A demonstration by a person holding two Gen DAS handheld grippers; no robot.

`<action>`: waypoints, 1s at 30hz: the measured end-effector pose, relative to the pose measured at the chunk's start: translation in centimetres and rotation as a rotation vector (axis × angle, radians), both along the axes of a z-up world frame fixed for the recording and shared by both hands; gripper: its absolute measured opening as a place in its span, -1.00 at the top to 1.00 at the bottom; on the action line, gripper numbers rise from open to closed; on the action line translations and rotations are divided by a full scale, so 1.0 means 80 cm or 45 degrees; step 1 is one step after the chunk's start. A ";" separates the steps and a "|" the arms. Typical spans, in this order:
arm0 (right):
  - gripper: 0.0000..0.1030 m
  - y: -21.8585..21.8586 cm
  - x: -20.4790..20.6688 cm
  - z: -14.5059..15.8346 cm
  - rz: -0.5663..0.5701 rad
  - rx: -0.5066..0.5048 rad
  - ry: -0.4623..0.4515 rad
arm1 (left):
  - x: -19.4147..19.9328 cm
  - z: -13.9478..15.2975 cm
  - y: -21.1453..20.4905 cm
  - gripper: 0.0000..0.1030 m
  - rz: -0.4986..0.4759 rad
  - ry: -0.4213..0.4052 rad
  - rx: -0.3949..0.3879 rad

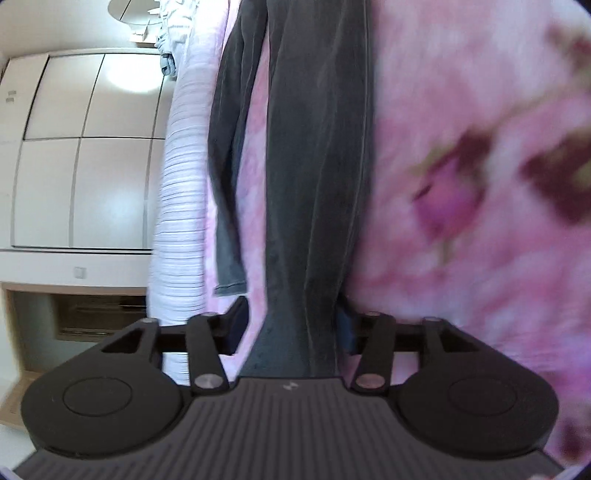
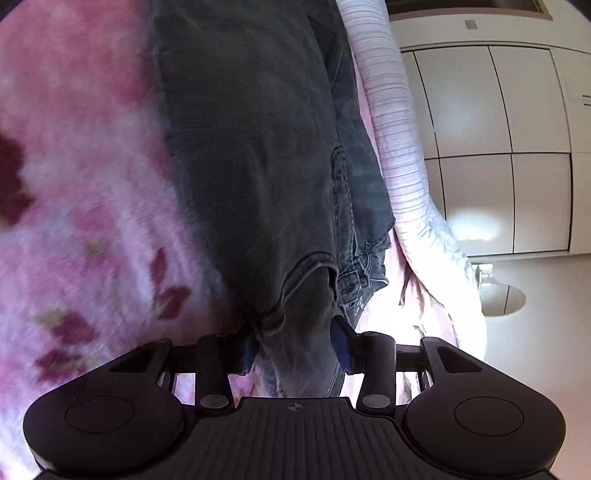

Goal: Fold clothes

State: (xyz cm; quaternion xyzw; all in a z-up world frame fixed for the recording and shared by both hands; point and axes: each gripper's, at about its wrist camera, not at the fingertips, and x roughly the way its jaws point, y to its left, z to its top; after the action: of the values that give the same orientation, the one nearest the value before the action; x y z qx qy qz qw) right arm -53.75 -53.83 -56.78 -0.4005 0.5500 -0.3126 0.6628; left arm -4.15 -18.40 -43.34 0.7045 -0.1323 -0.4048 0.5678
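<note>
A pair of dark grey jeans lies stretched out over a pink flowered blanket. In the left wrist view my left gripper is shut on the end of one trouser leg, which runs straight away from it; the other leg lies to its left. In the right wrist view my right gripper is shut on the waistband end of the jeans, and the fly and belt loops hang just to the right. Both views are blurred by motion.
The blanket covers a bed. A white ribbed bolster or quilt edge runs along its side. White cupboard doors stand beyond, and light clothes are piled at the far end.
</note>
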 end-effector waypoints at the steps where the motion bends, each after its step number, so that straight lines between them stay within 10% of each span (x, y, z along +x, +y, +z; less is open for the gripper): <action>1: 0.17 -0.003 0.000 0.000 -0.001 -0.003 -0.007 | 0.002 -0.005 -0.005 0.44 0.003 -0.025 0.012; 5: 0.89 -0.010 -0.003 -0.003 -0.006 -0.031 0.018 | 0.000 -0.010 -0.008 0.88 0.007 -0.069 0.040; 15: 0.93 0.048 -0.083 0.053 -0.026 -0.086 -0.051 | -0.100 0.044 0.085 0.90 0.005 0.025 -0.044; 30: 0.92 0.196 -0.157 0.023 -0.096 -0.011 -0.100 | -0.175 0.029 0.170 0.90 0.049 0.057 -0.006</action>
State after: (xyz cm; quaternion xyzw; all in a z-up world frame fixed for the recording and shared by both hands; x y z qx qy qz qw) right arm -66.30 -38.15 -54.96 -0.3697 0.5371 -0.3553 0.6698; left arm -18.16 -4.83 -41.00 0.6962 -0.1068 -0.4093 0.5799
